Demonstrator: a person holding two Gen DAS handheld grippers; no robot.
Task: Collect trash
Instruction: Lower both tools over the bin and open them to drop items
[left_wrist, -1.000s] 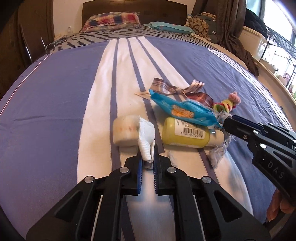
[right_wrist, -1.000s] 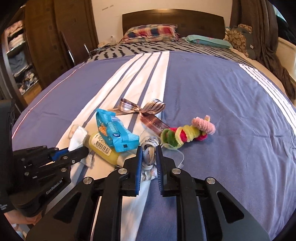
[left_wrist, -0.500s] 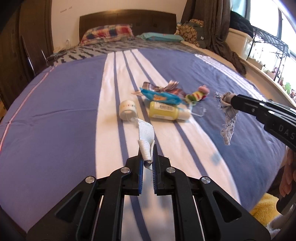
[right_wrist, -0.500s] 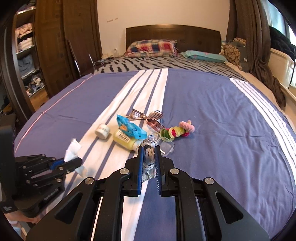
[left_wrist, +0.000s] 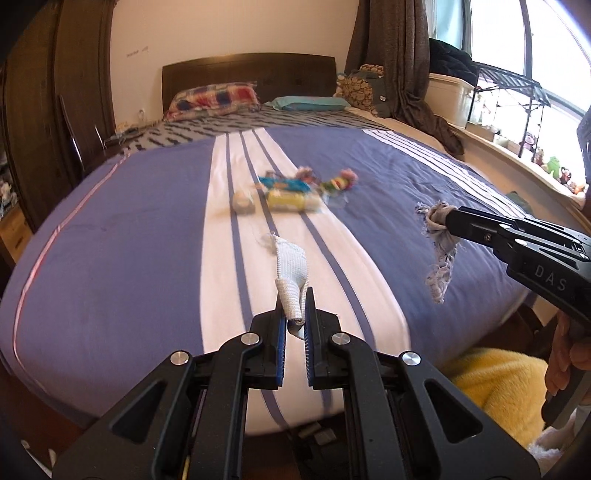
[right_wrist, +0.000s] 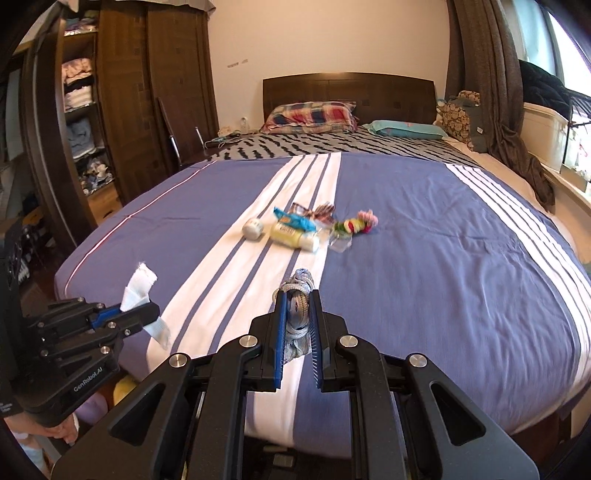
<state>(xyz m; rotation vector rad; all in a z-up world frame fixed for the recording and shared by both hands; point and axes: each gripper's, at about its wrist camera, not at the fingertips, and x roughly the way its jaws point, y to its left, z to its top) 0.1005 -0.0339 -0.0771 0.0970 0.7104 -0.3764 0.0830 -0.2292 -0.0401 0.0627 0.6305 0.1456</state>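
Grippers both full over the near end of the blue-and-white striped bedspread (right_wrist: 443, 229): the left gripper (left_wrist: 294, 314) is clamped on a strip of white knitted gauze (left_wrist: 291, 269), the right gripper (right_wrist: 297, 314) is clamped on a frayed grey rag of cloth (right_wrist: 297, 310) that dangles off its tip. Well beyond them on the bedspread's white stripe sits the rest of the litter — a small white tape roll (right_wrist: 253, 228), a yellow plastic bottle (right_wrist: 293, 236), a blue snack wrapper (right_wrist: 291, 220) and a bright fuzzy pipe-cleaner twist (right_wrist: 356, 224), all near one another.
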